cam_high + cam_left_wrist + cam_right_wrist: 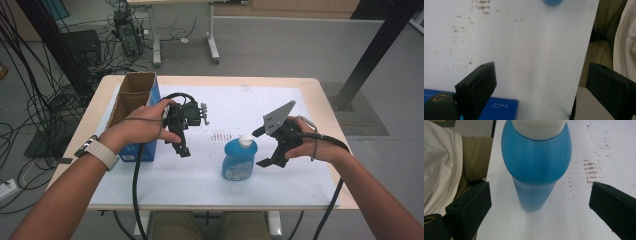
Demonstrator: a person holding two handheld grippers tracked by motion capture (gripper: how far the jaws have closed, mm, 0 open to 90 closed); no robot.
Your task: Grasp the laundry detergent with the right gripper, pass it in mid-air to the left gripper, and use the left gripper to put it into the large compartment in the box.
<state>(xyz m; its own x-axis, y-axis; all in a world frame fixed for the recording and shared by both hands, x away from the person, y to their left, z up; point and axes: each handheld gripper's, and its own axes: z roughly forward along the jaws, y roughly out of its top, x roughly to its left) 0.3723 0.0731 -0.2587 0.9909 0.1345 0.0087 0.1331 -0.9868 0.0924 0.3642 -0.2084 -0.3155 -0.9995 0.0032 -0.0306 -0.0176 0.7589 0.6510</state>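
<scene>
A blue bottle (239, 160) with a white cap stands upright on the white sheet (210, 175) near the table's front. My right gripper (263, 146) hovers just to its right, open, its jaws wide apart and pointing at the bottle. In the right gripper view the bottle (536, 165) stands between and beyond the jaws, untouched, and the gripper (539, 210) holds nothing. My left gripper (181, 146) is held above the sheet left of the bottle, beside the blue box (137, 150). It is open (536, 92) and empty, looking down at the sheet, with the bottle's edge (552, 2) at the top.
An open cardboard box (135, 95) with blue sides stands at the table's left, its blue side (499, 110) under the left jaw. Faint brown stains (220, 136) mark the sheet behind the bottle. The person's lap (609, 37) lies past the front edge. Cables and desk legs crowd the floor behind.
</scene>
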